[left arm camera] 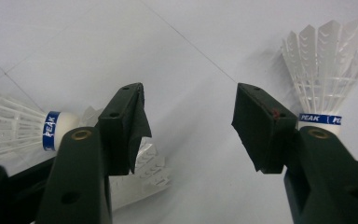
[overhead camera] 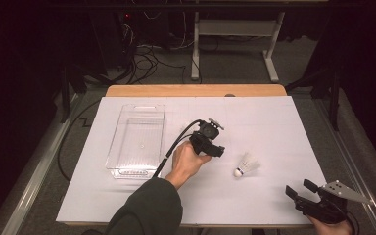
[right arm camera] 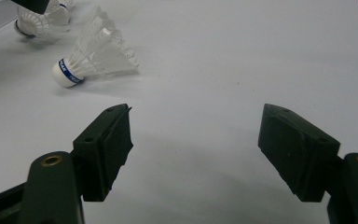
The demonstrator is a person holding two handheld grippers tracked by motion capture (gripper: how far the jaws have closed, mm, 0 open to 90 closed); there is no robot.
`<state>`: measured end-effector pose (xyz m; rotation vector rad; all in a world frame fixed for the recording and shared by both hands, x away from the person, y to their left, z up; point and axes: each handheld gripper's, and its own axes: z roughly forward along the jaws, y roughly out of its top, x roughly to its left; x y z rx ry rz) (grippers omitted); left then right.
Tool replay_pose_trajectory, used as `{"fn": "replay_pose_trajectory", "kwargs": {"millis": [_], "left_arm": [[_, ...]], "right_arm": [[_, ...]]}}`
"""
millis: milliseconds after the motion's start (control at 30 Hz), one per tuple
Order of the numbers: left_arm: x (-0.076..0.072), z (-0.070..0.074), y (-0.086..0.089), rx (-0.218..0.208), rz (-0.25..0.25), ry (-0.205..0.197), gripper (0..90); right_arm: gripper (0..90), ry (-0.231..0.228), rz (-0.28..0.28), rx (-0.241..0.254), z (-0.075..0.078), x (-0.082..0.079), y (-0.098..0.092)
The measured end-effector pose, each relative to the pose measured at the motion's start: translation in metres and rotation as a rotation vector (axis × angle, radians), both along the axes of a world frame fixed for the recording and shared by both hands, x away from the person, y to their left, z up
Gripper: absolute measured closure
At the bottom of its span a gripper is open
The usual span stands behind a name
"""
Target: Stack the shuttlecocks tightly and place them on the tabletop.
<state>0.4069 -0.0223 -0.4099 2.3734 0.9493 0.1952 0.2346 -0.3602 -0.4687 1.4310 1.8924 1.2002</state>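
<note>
White table [overhead camera: 127, 205] bears left hand [overhead camera: 188, 161], its left gripper [overhead camera: 214, 150] (jaws apart) angled down.

**Where my three cameras sit**

High cam's above my side, looking forward and down over the whole white surface [overhead camera: 274, 127]. My two gripper cams ride low, right up close. All three catch the same shuttlecock [overhead camera: 246, 165] [right arm camera: 91, 60] [left arm camera: 324, 74].

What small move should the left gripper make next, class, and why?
Probably lower the left gripper over the shuttlecock beside its jaw and close. Its jaws stand open with nothing between them, and the clear bin holds no shuttlecock yet.
</note>
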Motion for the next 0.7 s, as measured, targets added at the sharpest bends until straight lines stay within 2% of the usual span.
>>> {"fn": "replay_pose_trajectory", "kwargs": {"millis": [167,333,700], "left_arm": [[-0.002,0.002,0.001,0.006,-0.006,0.000,41.4],[-0.007,0.006,0.001,-0.009,-0.021,-0.008,40.3],[-0.016,0.011,0.001,0.004,-0.052,-0.005,38.6]], "right_arm": [[26.0,0.000,0.000,-0.001,0.000,0.000,0.000],[26.0,0.001,0.000,-0.003,0.000,0.000,0.000],[26.1,0.000,-0.001,-0.001,0.000,0.000,0.000]]}}
